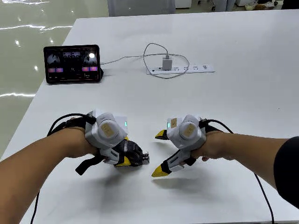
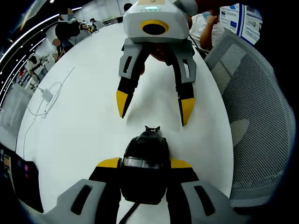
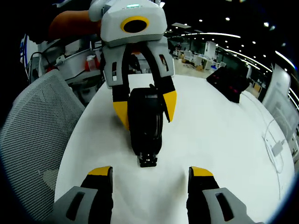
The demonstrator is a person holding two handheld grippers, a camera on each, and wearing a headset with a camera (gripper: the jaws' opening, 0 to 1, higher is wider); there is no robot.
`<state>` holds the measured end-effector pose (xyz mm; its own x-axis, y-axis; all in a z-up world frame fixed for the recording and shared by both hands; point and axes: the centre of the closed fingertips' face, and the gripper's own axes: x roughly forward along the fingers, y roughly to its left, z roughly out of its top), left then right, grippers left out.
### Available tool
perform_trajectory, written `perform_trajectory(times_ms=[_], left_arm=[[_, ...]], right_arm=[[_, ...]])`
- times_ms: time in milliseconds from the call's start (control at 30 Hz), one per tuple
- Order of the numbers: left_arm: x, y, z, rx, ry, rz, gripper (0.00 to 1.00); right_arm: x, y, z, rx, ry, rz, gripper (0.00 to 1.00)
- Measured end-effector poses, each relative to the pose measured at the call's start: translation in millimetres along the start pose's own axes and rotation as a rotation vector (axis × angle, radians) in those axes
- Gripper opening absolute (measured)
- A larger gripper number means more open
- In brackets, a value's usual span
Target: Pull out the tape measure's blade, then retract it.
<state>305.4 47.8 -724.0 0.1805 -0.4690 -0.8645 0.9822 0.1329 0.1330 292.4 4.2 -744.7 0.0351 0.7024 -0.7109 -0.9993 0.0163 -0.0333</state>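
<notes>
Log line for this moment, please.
left gripper: shut on tape measure | right gripper: open, facing blade hook, apart | pull: not started

Head view looks down over worktop (image 1: 233,93) from above. Gripper views face each other, close, low; share tape measure (image 2: 145,163) between.

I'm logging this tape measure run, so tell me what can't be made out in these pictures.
- Tape measure sides, every view: covered by the left tool clamped on them, so any label or lock is hidden.
- Blade markings: inside the case, behind the end hook.
- Tablet screen, head view: too small to read.
- Power strip switches, head view: too small to tell.
</notes>
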Motion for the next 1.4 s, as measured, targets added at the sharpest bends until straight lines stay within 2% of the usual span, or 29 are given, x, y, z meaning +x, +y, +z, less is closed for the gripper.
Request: perform_trajectory(times_ms=[200,267,333,433,567,633,700,833,1100,1400], left_arm=[[-0.2,0.4,-0.4,-0.002,-0.006,0.003,0.32],[-0.3,0.4,-0.4,-0.003,-0.007,0.003,0.32],[-0.3,0.3,-0.4,-0.003,-0.006,0.003,0.32],[-0.4,0.2,-0.3,-0.003,-0.006,0.003,0.32],[-0.4,0.3,-0.3,-0.004,-0.006,0.004,0.32],[-0.5,0.3,-0.4,-0.003,-0.005,0.004,0.32],[-0.5,0.1,-0.5,-0.003,-0.005,0.004,0.32],[-0.5,0.2,-0.4,-0.002,-0.007,0.003,0.32],[-0.3,0.2,-0.5,0.001,-0.007,-0.005,0.32],[-1.6,0.3,-0.3,-0.008,-0.019,0.000,0.32]], right_arm=[[6.7,-3.7,8.0,-0.020,0.001,-0.015,0.40],[9.6,-3.7,8.4,-0.023,0.007,-0.019,0.38],[12.1,-0.3,6.0,-0.034,0.026,0.000,0.37],[15.8,0.6,3.6,-0.048,0.053,0.004,0.29],[18.6,-0.7,7.7,-0.032,0.041,0.009,0.21],[20.3,1.4,8.4,-0.013,0.044,0.019,0.14],[21.8,-1.1,9.5,-0.011,0.043,0.011,0.13],[22.3,-1.5,9.1,0.045,0.045,0.005,0.12],[22.0,0.5,8.0,-0.002,0.042,0.014,0.10],[18.4,0.0,5.9,-0.003,0.038,0.015,0.09]])
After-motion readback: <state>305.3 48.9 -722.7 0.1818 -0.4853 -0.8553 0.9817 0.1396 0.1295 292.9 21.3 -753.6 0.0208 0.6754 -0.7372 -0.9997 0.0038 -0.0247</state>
